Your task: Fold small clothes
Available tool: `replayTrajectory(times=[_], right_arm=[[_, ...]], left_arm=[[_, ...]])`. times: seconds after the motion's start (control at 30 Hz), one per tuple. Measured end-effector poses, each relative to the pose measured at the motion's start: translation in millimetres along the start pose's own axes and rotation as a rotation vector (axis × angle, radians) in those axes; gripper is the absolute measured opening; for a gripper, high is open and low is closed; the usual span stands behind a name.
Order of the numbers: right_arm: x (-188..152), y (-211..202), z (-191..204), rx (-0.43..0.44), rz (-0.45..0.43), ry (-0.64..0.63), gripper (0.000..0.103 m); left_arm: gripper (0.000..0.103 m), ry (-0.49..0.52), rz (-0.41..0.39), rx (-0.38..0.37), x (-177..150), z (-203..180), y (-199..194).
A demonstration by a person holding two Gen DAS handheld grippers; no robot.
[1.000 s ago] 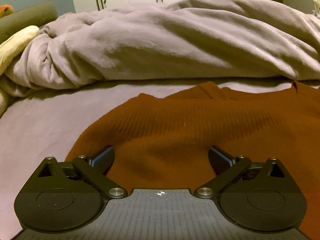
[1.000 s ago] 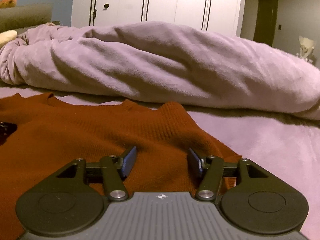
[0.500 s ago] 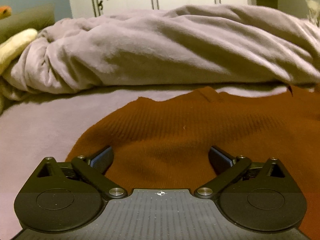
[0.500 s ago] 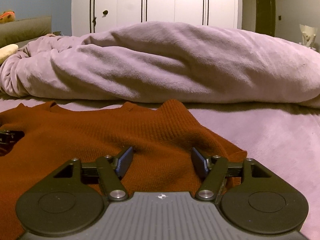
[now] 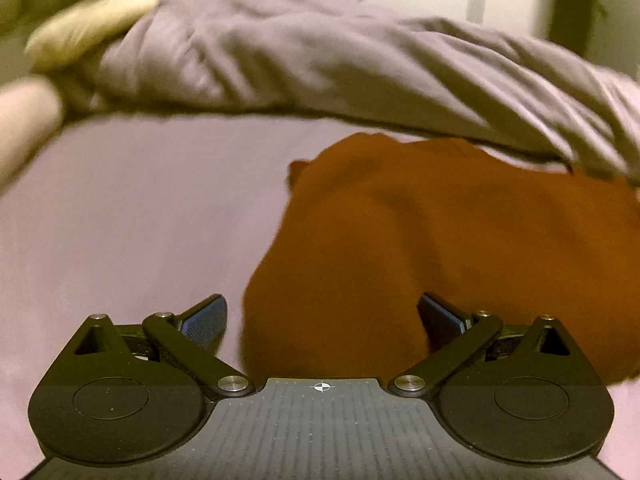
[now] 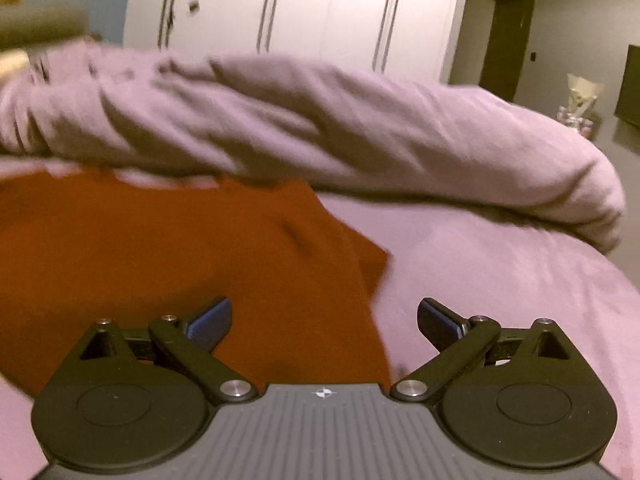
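The rust-orange knitted top [image 5: 460, 248] is lying spread on the lilac bedsheet [image 5: 132, 232], and everything else is best placed against it. Its far edge is reaching almost to the rumpled lilac duvet [image 5: 340, 64] heaped behind it; in the right wrist view the same top [image 6: 160, 248] is filling the left of the picture, with its right side edge and a pointed corner of cloth ending on bare sheet [image 6: 500, 280].

The left gripper [image 5: 322, 320] is hovering at the top's near left edge, its jaws standing wide apart and gripping nothing; the cloth's edge is running up between the two pads. The right gripper [image 6: 324, 320] is sitting at the top's near right edge, its jaws opening to their widest, with the cloth's border lying between them but not pinched. A pale yellow pillow [image 5: 92, 24] is lying beyond the top's far left, beside the duvet, and white wardrobe doors [image 6: 300, 8] are standing behind it all. Both views are smeared, so finer creases are not readable.

The step in hand seems to be taking a fresh hold for a fold. Doing it well likely means lowering each gripper until one pad slides under the hem, closing on a single matched pair of corners, then lifting both sides evenly so the knit is not stretching or skewing.
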State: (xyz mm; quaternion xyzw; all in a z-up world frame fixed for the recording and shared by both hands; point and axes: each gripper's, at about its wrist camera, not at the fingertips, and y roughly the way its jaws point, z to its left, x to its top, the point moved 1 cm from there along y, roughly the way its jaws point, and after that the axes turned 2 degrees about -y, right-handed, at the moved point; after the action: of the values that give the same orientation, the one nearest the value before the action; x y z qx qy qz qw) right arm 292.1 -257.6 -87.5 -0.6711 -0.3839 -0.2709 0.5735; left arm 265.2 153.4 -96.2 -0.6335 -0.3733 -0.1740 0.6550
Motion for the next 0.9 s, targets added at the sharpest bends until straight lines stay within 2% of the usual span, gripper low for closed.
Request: replayTrajectory(times=[0.07,0.13,0.17,0.23,0.3,0.43,0.5,0.6,0.67,0.7,0.87,0.9], right_arm=[[-1.3,-1.9,-11.1,-0.030,0.017,0.048,0.099],[2.7,-7.3,-14.4,-0.115,0.027,0.057,0.099],[5.1,-11.8,-15.0,-0.144,0.031,0.062,0.099],[6.3,-24.9,-16.4,-0.134,0.028,0.098,0.098],[2.1,-41.2,-15.7,-0.077,0.012,0.131,0.096],[-13.5,-67.8,-0.3,-0.019,0.004,0.103,0.089],[-19.1,-76.7,4.2,0.003,0.012,0.108,0.086],[-21.4,-84.0,8.8,0.042,0.028,0.126,0.079],[-21.8,-87.7,12.4,0.061,0.032,0.128,0.074],[-21.0,-87.7,14.0,0.071,0.034,0.126,0.072],[-17.2,-90.2,19.8,0.089,0.031,0.113,0.071],[-17.2,-90.9,20.4,0.090,0.034,0.116,0.071]], left_arm=[[0.103,-0.067,0.020,0.011,4.1,10.9,2.7],[0.103,-0.126,0.039,0.000,10.3,18.4,0.8],[0.103,-0.161,0.053,-0.026,13.3,22.2,-0.3],[0.101,-0.223,0.101,-0.107,16.6,29.4,1.8],[0.083,-0.274,0.140,-0.173,17.8,34.4,6.6],[0.070,-0.325,0.183,-0.237,18.0,38.6,14.4],[0.056,-0.346,0.198,-0.259,20.5,41.8,17.3],[0.043,-0.402,0.217,-0.298,19.7,50.1,17.5],[0.042,-0.437,0.221,-0.324,16.5,57.1,18.3],[0.046,-0.442,0.226,-0.327,15.0,58.8,18.6],[0.062,-0.425,0.233,-0.334,16.9,55.8,18.8],[0.062,-0.418,0.237,-0.328,17.7,53.6,19.8]])
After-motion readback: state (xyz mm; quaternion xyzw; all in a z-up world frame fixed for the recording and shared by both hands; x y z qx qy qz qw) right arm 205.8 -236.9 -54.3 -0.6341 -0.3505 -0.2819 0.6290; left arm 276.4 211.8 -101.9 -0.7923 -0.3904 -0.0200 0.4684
